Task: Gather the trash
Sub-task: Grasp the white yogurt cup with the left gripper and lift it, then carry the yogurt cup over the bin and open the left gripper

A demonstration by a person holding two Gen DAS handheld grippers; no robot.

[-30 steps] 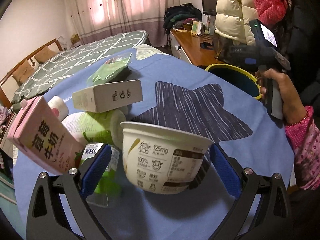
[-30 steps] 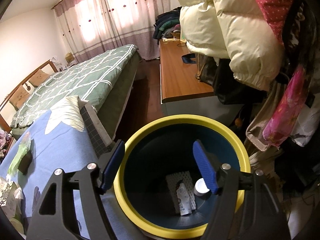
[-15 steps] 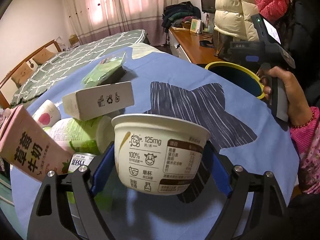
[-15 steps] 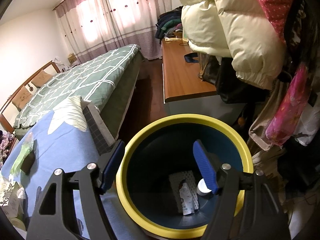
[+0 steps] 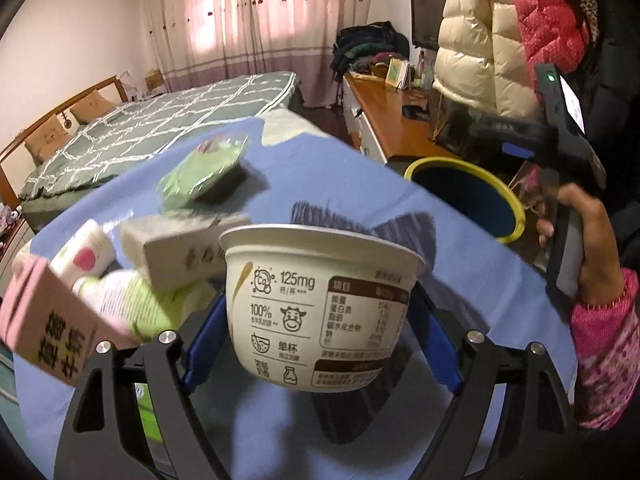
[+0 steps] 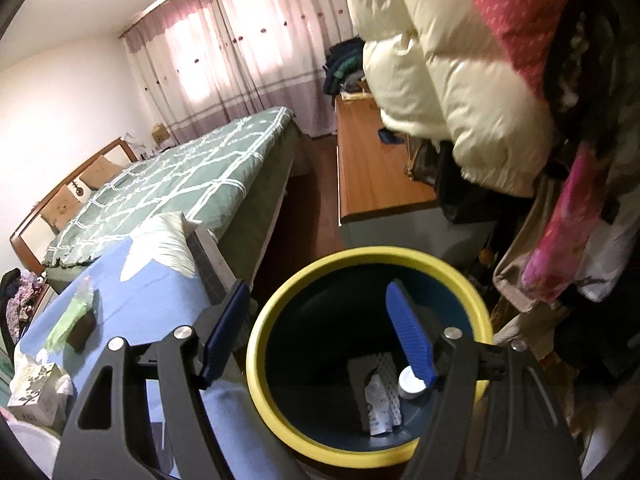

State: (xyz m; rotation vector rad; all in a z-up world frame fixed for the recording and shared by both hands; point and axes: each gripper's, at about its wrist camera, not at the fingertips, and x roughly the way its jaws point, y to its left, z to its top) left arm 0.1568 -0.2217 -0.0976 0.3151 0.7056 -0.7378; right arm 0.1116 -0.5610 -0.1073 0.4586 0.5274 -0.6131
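My left gripper (image 5: 320, 340) is shut on a white yogurt cup (image 5: 316, 304) and holds it upright above the blue tablecloth (image 5: 360, 184). Behind it on the left lie a pink milk carton (image 5: 44, 324), a white box (image 5: 180, 248), a green-white bottle (image 5: 124, 304), a small white bottle (image 5: 86, 252) and a green packet (image 5: 200, 172). The blue bin with a yellow rim (image 5: 464, 196) stands at the table's right edge. My right gripper (image 6: 320, 328) is open and empty, over the bin (image 6: 332, 272). Wrappers (image 6: 376, 392) and a white cap (image 6: 410, 382) lie inside.
A bed with a green checked cover (image 6: 180, 176) lies beyond the table. A wooden desk (image 6: 368, 176) stands at the right. Padded coats (image 6: 452, 52) hang close over the bin. A tissue box (image 6: 34, 392) sits at the table's left in the right wrist view.
My left gripper closed on the yogurt cup and lifted it off the table, moving right toward the bin. My right gripper stayed open over the bin, shifting slightly.
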